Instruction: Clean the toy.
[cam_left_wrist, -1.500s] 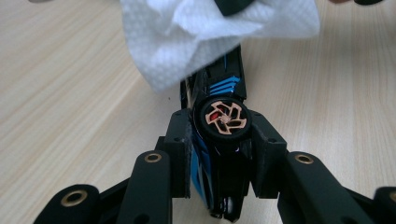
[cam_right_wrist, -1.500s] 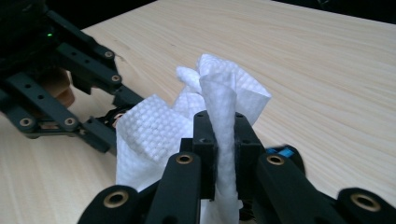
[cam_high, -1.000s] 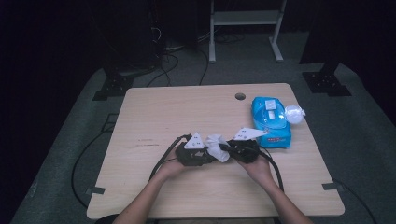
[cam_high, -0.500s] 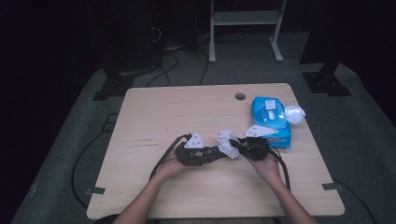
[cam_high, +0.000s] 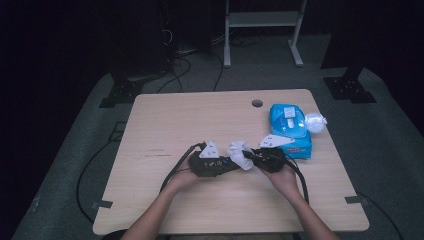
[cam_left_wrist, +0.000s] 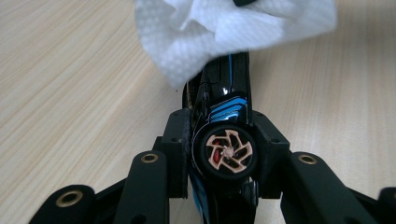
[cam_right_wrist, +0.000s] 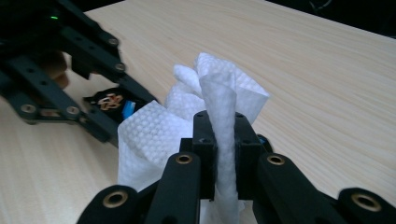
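White wipe (cam_right_wrist: 219, 107) is pinched upright in your right gripper (cam_high: 252, 159), its jaws pressed together on a fold of it, and the loose part now drapes over the front of the toy car (cam_left_wrist: 224, 100). Your left gripper (cam_high: 231, 162) is clamped on that car, its jaws pressing the body from both sides just by a black wheel with a copper-coloured hub. Half a second ago the wipe sat a little higher and further right, towards the blue wipes pack (cam_high: 290, 127); since then your right hand (cam_high: 285, 177) has carried it down and left, so that it meets the car in the middle of the wooden table (cam_high: 175, 120), near your edge. I'd judge the wiping proper is starting: cloth and car are in contact, not apart. Your left hand (cam_high: 182, 177) has barely moved, which suits a steady hold. Whether the wipe presses firmly or merely rests on the car, I cannot tell.
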